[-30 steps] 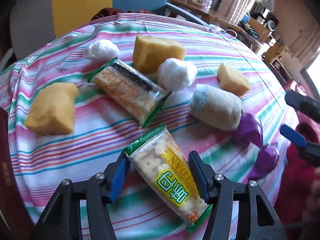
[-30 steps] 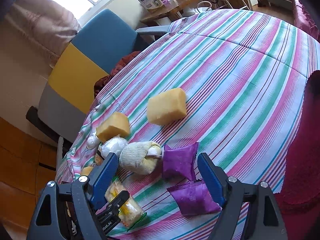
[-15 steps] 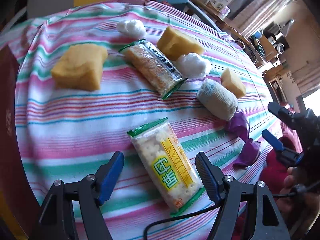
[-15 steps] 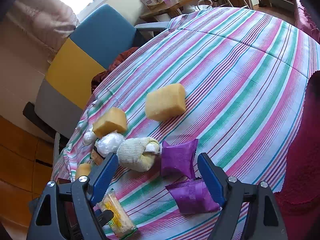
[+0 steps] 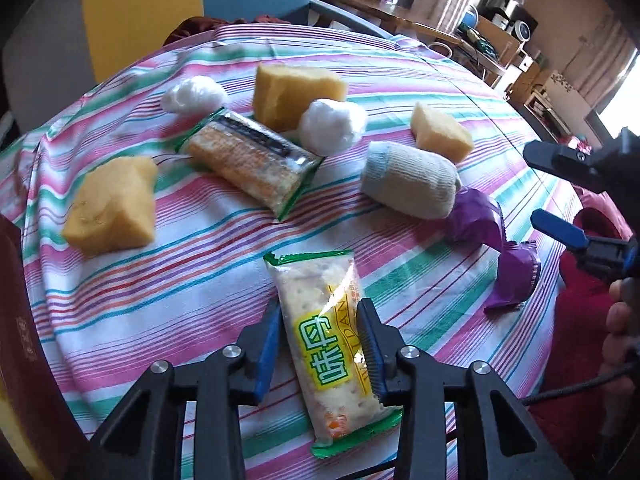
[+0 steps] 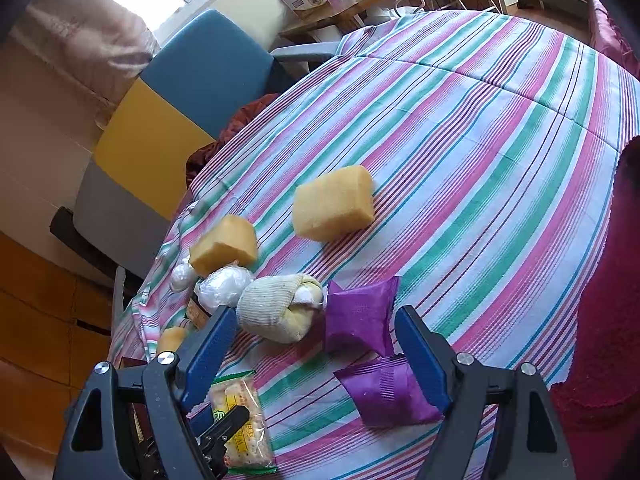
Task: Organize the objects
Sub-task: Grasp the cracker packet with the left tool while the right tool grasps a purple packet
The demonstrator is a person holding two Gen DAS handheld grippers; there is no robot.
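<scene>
The cracker packet (image 5: 332, 344) lay at the bottom centre of the left wrist view, its long axis running up the frame between the left tongs (image 5: 320, 320), whose jaws were closing across its width. The right tongs (image 6: 316, 344) hung wide open and empty.

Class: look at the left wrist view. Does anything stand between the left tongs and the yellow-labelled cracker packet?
Nothing visible does. The cracker packet already lies between the closing jaws of the left tongs, with bare striped tablecloth on both sides.
</scene>
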